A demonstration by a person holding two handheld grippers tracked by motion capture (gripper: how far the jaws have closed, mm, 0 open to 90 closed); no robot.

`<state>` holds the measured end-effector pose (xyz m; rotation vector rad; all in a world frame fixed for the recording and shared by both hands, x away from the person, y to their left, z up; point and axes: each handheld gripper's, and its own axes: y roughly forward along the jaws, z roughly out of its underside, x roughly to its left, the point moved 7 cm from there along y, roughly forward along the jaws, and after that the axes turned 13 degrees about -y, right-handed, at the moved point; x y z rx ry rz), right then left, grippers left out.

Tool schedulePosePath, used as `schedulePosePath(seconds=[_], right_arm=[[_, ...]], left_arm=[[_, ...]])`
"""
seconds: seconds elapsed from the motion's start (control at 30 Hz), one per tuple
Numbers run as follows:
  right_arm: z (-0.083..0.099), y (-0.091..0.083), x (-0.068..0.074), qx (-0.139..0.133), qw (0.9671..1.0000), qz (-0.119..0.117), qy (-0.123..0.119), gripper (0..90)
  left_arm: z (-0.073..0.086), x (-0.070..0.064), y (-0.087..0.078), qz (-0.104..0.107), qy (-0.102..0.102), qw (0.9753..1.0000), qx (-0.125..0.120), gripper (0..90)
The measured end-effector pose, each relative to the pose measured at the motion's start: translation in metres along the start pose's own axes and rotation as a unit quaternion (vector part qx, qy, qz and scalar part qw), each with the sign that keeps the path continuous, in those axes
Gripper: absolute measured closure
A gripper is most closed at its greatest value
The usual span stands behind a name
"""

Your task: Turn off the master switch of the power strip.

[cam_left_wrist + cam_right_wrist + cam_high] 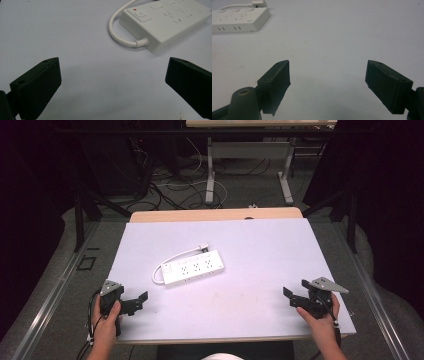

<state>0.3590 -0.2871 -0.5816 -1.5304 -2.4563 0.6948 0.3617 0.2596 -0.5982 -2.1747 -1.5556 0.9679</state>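
Note:
A white power strip (193, 268) lies near the middle of the white table (260, 250), its short white cord (169, 259) looping round to a plug (202, 246) at its far side. In the left gripper view the power strip (170, 20) sits ahead and to the right, switch end nearest. My left gripper (141, 301) rests at the front left, open and empty. My right gripper (294, 291) rests at the front right, open and empty too. From the right gripper view the power strip (239, 18) lies far off at the upper left.
Beyond the table's far wooden edge (215, 214) stands another desk's metal legs (210, 170) amid cables on the floor (165, 185). Metal rails (55, 290) run along both sides of the table.

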Motion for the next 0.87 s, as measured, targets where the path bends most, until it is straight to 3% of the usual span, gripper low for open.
schedulePosePath(seconds=[0.47, 0.87], right_arm=[[0.0002, 0.0002, 0.0, 0.001, 1.0, 0.0, 0.0, 19.2], [0.0018, 0.0021, 0.0008, 0.004, 1.0, -0.003, 0.004, 19.2]], left_arm=[[0.0027, 0.0031, 0.0028, -0.011, -0.015, 0.9998, 0.007, 0.3], [0.0031, 0.0049, 0.0036, -0.015, -0.016, 0.9997, 0.01, 0.4]])
